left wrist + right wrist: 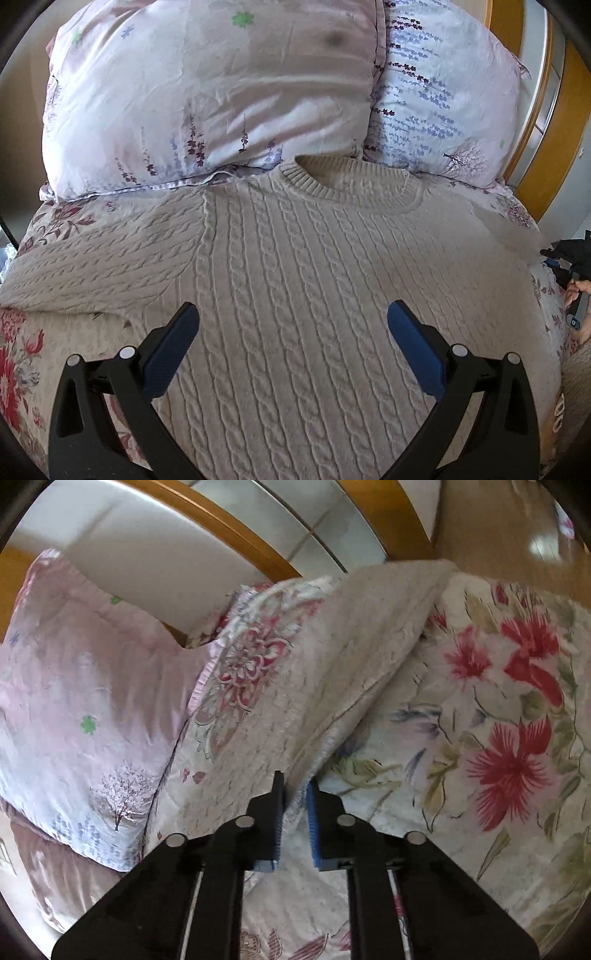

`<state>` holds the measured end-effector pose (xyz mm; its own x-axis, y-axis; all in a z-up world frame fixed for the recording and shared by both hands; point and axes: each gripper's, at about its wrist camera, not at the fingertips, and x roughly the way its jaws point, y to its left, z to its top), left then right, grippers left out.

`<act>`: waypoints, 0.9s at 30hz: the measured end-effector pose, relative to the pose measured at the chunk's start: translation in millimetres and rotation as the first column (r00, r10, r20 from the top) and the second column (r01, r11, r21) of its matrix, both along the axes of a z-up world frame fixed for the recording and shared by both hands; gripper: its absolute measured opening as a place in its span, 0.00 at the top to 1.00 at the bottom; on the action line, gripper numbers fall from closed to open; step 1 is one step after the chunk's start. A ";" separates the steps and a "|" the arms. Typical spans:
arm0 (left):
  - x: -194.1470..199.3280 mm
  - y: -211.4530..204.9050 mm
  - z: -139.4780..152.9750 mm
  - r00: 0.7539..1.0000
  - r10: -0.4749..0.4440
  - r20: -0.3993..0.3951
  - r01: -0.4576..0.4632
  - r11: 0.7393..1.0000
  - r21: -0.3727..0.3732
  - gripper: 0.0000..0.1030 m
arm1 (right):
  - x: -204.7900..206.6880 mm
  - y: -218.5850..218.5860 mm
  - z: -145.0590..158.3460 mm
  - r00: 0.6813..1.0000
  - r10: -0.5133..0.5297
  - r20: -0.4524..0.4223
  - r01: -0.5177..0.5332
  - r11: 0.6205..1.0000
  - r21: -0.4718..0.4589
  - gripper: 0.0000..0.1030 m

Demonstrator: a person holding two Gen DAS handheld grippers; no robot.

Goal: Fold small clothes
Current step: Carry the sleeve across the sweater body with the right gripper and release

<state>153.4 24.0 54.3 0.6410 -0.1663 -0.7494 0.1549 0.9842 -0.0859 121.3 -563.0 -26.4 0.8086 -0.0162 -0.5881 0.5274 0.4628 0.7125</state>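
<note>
A cream cable-knit sweater (295, 266) lies flat on the bed, front up, collar toward the pillows, its left sleeve spread out to the left. My left gripper (293, 314) is open and empty, hovering over the sweater's body. In the right wrist view, my right gripper (295, 786) is shut on the sweater's right sleeve (362, 642), which stretches away from the fingers over the bedspread. The right gripper also shows at the far right edge of the left wrist view (576, 266), held by a hand.
Two floral pillows (207, 96) (443, 99) lie behind the collar against a wooden headboard (543, 122). A floral bedspread (498, 709) covers the bed. Wooden floor (509, 528) lies beyond the bed's far edge.
</note>
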 end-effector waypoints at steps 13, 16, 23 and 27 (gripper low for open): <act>5.5 18.2 1.4 0.999 0.019 0.038 -0.012 0.983 -0.182 0.02 | 12.8 105.4 106.0 0.938 0.304 0.168 -0.227 0.903 -0.365 0.90; 7.4 19.9 1.6 0.999 0.025 0.032 -0.017 0.976 -0.217 0.02 | 19.2 160.5 116.0 0.866 0.472 0.168 -0.377 0.835 -0.401 0.90; 6.3 11.7 -0.1 1.000 0.002 0.028 0.005 0.969 -0.249 0.02 | 56.4 261.0 55.2 0.711 0.702 -0.047 -0.681 0.670 -0.295 0.89; 4.2 10.4 -0.6 1.000 -0.018 0.022 0.023 0.965 -0.263 0.02 | 58.2 258.3 46.6 0.720 0.694 -0.028 -0.684 0.701 -0.202 0.68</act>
<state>157.7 34.4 53.7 0.6491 -0.3692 -0.6651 0.1789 0.9239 -0.3382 179.5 -304.8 20.2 0.6639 0.4524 -0.5954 -0.0225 0.8080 0.5888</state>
